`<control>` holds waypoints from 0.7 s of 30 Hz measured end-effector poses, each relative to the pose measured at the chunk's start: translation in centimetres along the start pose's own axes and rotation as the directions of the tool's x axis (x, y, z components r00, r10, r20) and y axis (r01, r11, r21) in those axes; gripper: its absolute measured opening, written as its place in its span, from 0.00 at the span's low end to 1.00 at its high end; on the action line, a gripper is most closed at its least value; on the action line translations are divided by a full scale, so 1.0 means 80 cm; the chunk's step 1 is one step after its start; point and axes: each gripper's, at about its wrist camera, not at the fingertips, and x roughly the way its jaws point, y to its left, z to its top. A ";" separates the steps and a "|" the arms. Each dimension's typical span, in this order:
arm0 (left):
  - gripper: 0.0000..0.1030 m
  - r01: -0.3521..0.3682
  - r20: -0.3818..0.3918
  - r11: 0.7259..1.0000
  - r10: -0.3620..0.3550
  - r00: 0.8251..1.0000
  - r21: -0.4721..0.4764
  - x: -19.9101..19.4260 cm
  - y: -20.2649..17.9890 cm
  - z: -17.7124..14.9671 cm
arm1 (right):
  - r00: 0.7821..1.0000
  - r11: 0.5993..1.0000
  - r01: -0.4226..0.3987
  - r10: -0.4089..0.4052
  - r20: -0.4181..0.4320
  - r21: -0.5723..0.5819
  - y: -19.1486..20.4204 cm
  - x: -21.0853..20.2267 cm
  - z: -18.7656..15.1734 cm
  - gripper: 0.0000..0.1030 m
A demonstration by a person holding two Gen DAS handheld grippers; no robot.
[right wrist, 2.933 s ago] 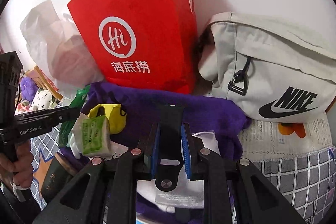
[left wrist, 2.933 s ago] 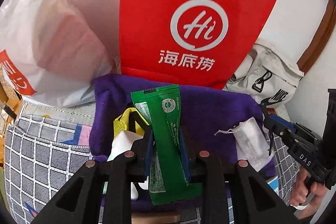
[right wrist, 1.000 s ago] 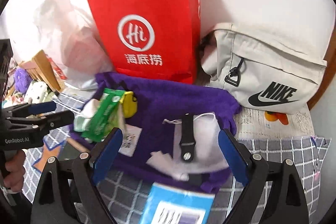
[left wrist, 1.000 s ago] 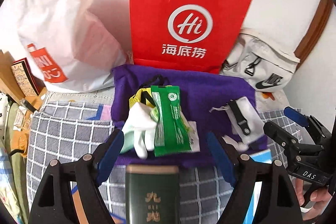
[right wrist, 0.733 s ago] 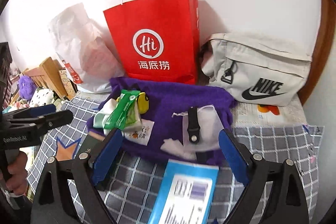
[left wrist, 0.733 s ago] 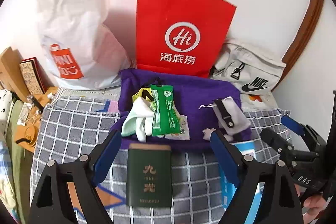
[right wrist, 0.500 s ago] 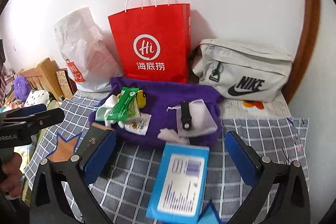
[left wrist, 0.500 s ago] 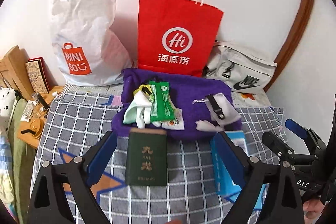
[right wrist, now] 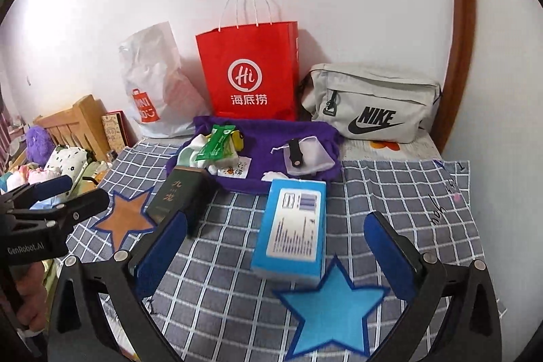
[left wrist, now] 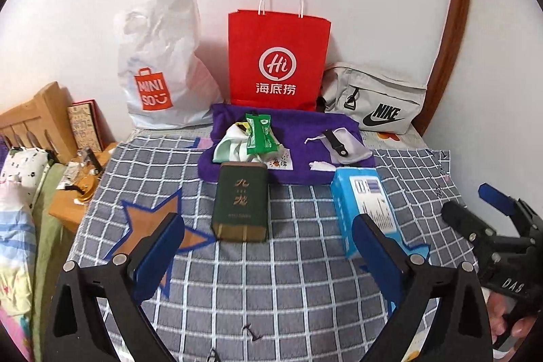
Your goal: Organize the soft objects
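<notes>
Setting: checked grey bedspread (left wrist: 288,287) against a white wall, which I view through both wrist cameras.
Back row, left to right: white Miniso bag (left wrist: 163,67), red paper bag (left wrist: 278,56), grey Nike pouch (left wrist: 376,104), all standing at the wall.
Change since 2.9 s ago: my left gripper (left wrist: 268,243) was clamped on the green sachet (left wrist: 259,138) and my right gripper (right wrist: 281,243) on the black strap (right wrist: 294,155); both have let go and drawn well back.
Meaning for the task: I judge both soft items delivered, so this placing step looks finished.
Left pile: pale glove (left wrist: 229,148), green sachet and yellow item (right wrist: 237,138) heaped together on the left part of the purple cloth (left wrist: 298,138).
Right pile: black strap lying on the white drawstring pouch (left wrist: 346,151), on the cloth's right part, apart from the left pile.
Foreground boxes: dark green box (left wrist: 241,206) touching the cloth's near edge on the left; blue box (right wrist: 295,226) at the near edge on the right.
Left gripper: jaws spread wide, holding nothing; sachet lies ahead beyond the green box, well apart.
Right gripper: jaws spread wide, empty; strap lies ahead beyond the blue box, well apart.
Next move, my judgement: either gripper must advance over a box to reach the cloth again.
</notes>
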 end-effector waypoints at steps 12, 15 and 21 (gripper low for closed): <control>0.97 -0.028 0.056 0.999 0.029 0.998 -0.015 -0.053 -0.004 -0.049 | 0.998 0.999 0.041 -0.041 0.040 -0.011 0.001 -0.053 -0.045 1.00; 0.97 -0.027 0.064 1.000 0.028 0.998 -0.005 -0.057 -0.009 -0.053 | 0.998 0.999 0.042 -0.042 0.040 0.000 -0.001 -0.056 -0.049 1.00; 0.97 -0.031 0.067 0.999 0.031 0.997 -0.011 -0.061 -0.009 -0.058 | 0.998 0.999 0.050 -0.049 0.045 -0.005 -0.001 -0.060 -0.054 1.00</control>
